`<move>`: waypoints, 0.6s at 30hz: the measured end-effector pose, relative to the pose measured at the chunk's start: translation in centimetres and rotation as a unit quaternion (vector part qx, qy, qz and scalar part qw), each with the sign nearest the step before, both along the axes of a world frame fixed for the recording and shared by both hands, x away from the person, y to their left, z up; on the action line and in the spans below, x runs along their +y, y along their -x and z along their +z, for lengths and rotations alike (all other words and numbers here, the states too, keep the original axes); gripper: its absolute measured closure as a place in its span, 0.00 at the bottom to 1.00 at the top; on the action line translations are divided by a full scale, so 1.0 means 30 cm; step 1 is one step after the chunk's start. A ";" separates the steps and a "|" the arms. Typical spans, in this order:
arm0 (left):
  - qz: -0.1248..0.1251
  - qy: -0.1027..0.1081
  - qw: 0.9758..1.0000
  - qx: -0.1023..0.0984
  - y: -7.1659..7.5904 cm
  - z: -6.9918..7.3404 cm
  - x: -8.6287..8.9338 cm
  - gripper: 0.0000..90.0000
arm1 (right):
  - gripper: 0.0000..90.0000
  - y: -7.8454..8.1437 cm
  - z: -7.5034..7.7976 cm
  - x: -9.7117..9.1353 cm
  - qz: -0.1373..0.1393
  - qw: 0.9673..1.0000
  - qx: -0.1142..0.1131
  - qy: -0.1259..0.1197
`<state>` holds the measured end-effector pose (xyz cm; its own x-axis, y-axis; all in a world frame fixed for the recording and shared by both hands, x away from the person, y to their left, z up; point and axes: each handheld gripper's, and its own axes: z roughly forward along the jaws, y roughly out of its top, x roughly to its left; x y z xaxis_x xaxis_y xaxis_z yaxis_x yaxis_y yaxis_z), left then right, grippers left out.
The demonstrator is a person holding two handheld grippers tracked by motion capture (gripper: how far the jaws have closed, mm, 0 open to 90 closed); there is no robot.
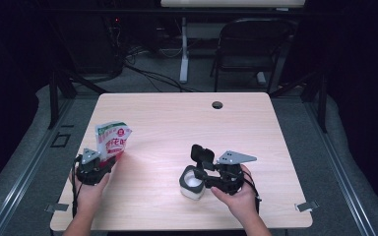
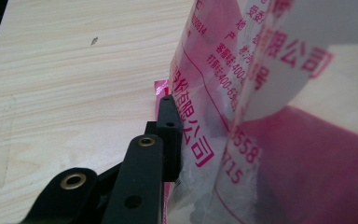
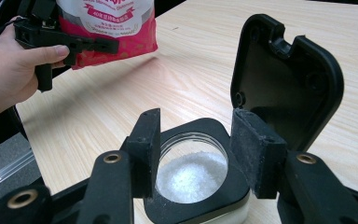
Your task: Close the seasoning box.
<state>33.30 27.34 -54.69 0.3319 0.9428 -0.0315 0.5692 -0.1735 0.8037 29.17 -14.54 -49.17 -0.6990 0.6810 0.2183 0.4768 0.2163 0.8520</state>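
Right gripper view: white grains (image 3: 191,177) inside open jar (image 3: 200,205), high view hides them

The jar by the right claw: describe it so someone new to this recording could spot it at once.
On the wooden table, look at the near edge right of centre, where the right claw grips a small white jar. It has a black square top with a round mouth, white granules inside, and a black lid hinged upright, unlike the red-and-white bag at the left.
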 end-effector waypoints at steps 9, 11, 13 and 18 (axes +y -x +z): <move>0.005 -0.007 1.000 0.007 -0.004 -0.013 -0.001 0.84 | 0.59 0.000 0.000 -0.001 0.000 1.000 -0.001 -0.001; 0.003 -0.007 1.000 0.009 -0.005 -0.015 -0.001 0.84 | 0.59 0.000 0.000 0.000 0.000 1.000 0.000 -0.001; 0.003 -0.009 1.000 0.011 -0.006 -0.017 -0.002 0.84 | 0.59 0.000 0.000 0.000 0.000 1.000 0.000 -0.001; 0.003 -0.005 1.000 0.012 -0.008 -0.022 -0.002 0.83 | 0.59 0.000 0.000 -0.002 -0.001 1.000 -0.001 -0.002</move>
